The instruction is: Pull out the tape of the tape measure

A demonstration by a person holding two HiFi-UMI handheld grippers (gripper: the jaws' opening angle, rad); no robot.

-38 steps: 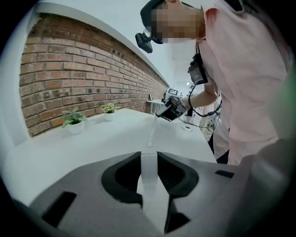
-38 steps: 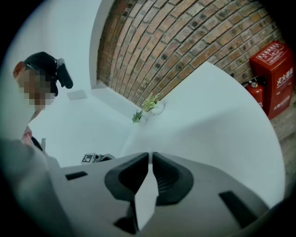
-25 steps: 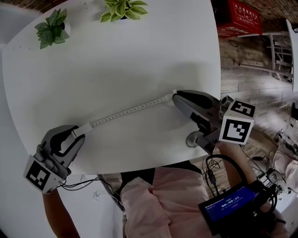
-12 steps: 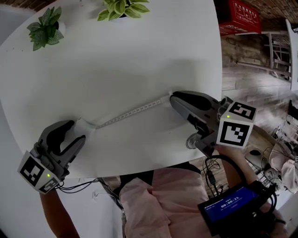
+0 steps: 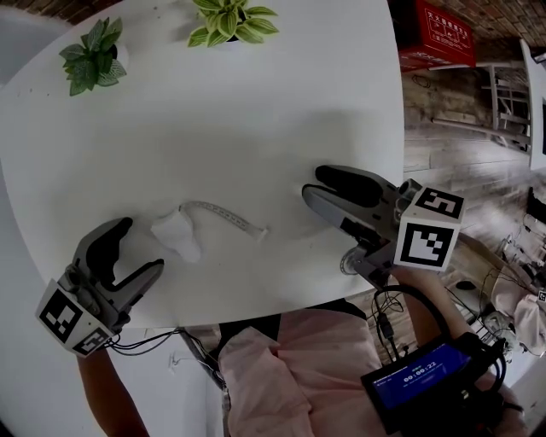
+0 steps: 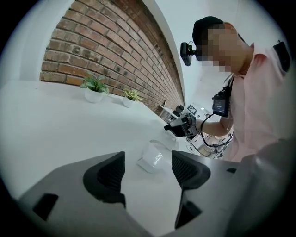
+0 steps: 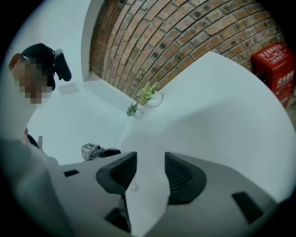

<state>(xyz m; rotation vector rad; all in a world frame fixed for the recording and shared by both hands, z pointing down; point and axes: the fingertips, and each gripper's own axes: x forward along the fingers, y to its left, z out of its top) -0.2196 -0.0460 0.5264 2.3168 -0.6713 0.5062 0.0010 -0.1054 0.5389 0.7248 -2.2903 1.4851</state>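
Observation:
The small white tape measure (image 5: pixel 175 232) lies loose on the white table (image 5: pixel 256 102), with a short curl of tape (image 5: pixel 223 215) trailing to its right. My left gripper (image 5: pixel 143 246) sits just below and left of it. Its jaws are opening and hold nothing. In the left gripper view the tape measure (image 6: pixel 151 157) rests on the table just beyond the left gripper (image 6: pixel 147 161). My right gripper (image 5: pixel 311 183) is right of the tape's free end and apart from it, jaws opening and empty. The right gripper view shows only table between the right gripper's (image 7: pixel 150 163) pads.
Two potted plants (image 5: pixel 90 55) (image 5: pixel 229 17) stand at the table's far edge. The near table edge runs just below both grippers. A red box (image 5: pixel 444 34) sits on the floor at upper right. A small screen device (image 5: pixel 418 375) hangs at the person's right wrist.
Both grippers have let go. The tape, earlier stretched straight between them, has pulled back toward the case into a short curl. The case now lies free on the table.

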